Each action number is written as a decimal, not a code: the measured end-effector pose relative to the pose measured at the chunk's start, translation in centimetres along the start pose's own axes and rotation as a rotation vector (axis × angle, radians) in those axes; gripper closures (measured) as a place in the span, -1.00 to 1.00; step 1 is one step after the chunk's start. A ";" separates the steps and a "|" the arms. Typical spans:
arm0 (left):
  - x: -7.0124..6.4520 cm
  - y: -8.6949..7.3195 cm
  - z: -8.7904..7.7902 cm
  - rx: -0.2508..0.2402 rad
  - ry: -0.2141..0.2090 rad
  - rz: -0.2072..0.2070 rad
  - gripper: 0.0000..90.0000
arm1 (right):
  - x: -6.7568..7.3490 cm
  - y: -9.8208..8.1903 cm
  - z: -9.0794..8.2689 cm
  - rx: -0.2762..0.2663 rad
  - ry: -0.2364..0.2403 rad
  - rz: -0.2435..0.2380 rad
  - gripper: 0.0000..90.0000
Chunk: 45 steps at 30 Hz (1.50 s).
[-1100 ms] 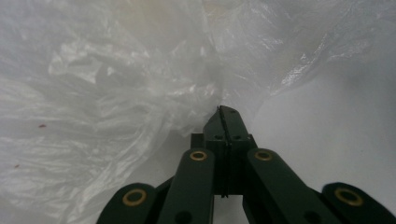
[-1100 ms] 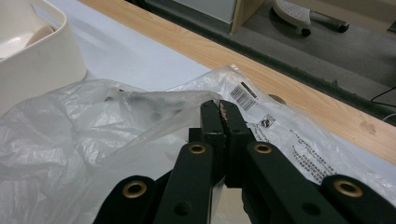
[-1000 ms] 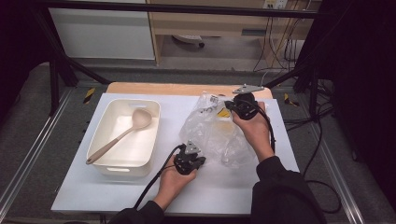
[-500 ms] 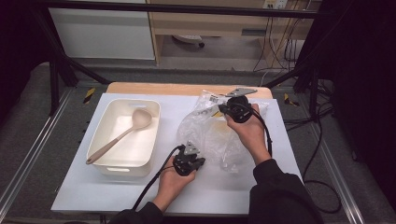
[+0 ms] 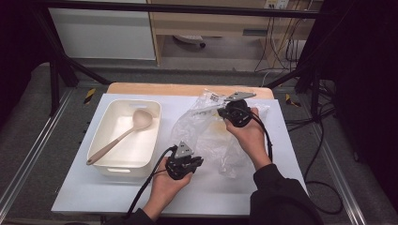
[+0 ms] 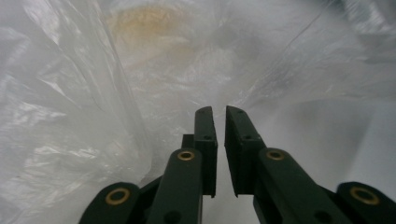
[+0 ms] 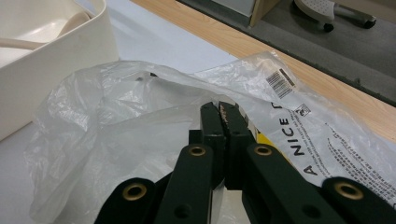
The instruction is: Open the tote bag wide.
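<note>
I judge the job barely begun: the clear plastic bag point(image 5: 211, 136) lies crumpled on the worktop point(image 5: 117, 197) at about 3 o'clock of the white tub point(image 5: 101, 140), something pale yellow inside it. My right claw point(image 7: 223, 106) is clamped on the bag's top edge. My left claw point(image 6: 220, 112) has just been easing apart, a narrow gap, nothing between, bag just ahead.

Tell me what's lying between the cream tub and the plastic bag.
Nothing: in the high view, a bare strip of white table separates the cream tub from the plastic bag.
</note>
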State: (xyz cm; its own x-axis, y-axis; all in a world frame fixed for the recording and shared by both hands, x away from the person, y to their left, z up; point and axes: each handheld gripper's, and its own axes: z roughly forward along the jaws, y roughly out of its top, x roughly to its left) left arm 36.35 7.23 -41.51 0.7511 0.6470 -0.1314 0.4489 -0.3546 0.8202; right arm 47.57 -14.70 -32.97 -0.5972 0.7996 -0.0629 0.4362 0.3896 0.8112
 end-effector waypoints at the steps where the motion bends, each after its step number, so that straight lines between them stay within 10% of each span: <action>1: 0.0 0.2 -0.4 -0.008 -0.002 -0.007 0.76 | 0.0 -0.1 0.0 0.003 0.002 -0.004 1.00; 21: 3.4 4.8 -8.9 -0.162 0.168 -0.020 -0.61 | 0.7 -1.1 0.5 0.016 0.032 -0.004 1.00; 45: 8.7 4.8 -13.6 -0.148 0.251 -0.042 -0.82 | 0.7 -2.4 0.3 0.020 0.050 -0.003 1.00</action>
State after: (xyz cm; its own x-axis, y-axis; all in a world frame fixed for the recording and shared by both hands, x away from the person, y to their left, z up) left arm 38.41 20.36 -31.12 0.5821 0.8121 -0.0400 0.3874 -0.2337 0.8918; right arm 46.31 -14.94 -35.12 -0.6311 0.7749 -0.0363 0.4474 0.4018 0.7990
